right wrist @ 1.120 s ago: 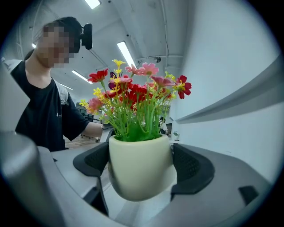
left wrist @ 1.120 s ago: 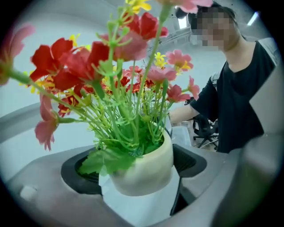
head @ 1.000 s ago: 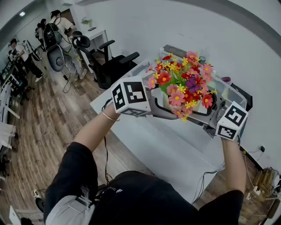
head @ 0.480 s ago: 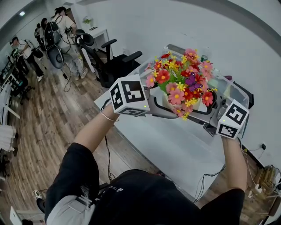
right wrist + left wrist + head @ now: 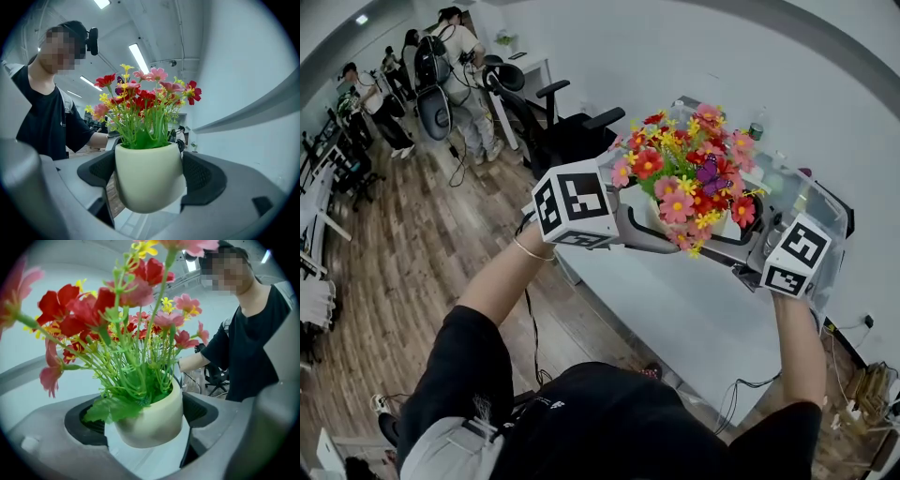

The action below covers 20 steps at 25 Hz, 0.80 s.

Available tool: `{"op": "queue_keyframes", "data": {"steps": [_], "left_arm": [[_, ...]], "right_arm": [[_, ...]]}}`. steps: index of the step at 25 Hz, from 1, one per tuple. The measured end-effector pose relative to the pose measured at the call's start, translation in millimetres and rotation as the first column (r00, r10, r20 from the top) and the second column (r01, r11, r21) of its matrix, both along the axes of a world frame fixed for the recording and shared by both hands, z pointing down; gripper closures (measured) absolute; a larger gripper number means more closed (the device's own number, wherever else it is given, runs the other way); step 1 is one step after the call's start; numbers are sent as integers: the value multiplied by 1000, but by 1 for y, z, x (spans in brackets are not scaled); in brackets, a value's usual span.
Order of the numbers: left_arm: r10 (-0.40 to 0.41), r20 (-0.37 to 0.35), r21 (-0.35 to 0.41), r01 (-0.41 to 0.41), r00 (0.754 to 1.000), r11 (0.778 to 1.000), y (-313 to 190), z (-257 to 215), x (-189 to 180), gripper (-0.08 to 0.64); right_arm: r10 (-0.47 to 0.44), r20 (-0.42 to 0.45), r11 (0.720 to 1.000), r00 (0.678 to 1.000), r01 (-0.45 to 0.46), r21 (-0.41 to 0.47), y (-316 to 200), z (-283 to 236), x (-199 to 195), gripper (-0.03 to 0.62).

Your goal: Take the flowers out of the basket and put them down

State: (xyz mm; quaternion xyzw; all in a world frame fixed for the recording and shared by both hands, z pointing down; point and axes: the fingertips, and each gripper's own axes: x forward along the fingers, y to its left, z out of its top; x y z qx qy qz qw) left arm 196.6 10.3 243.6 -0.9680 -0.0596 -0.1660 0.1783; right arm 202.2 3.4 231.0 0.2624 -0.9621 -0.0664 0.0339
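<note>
- I have the flowers (image 5: 689, 178) up in the air above the white table (image 5: 675, 309). Their cream pot (image 5: 659, 217) is clear of the tabletop and sits between my two grippers.
- The right gripper (image 5: 149, 173) is closed onto the pot, with a dark pad pressed to each side of it.
- The left gripper (image 5: 145, 417) comes in from the opposite side and is closed to the pot's width, with the pot filling the space between its pads. A leaf covers one contact, so I judge that grip slightly less sure.
- I cannot pick out a basket. Only a clear bin (image 5: 811, 202) stands at the far side of the table.
- The step in hand, as I read it, is the set-down. I want both grippers to descend together and level so the base meets the table flat.
- I should choose a bare patch on the near side of the table and open up only once the table carries the pot (the tall stems make it top-heavy).
- I can read no brand or writing. The marker cube (image 5: 574, 203) carries only black-and-white squares, and the pot is plain.
</note>
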Motion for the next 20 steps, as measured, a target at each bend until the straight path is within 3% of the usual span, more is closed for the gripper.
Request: {"op": "queue_keyframes", "data": {"steps": [20], "left_arm": [[-156,-22,-2,156,988,988,3,-1,-96,84]], "right_arm": [[-155,-7,988,988,154,-18,1,1,-97,133]]}}
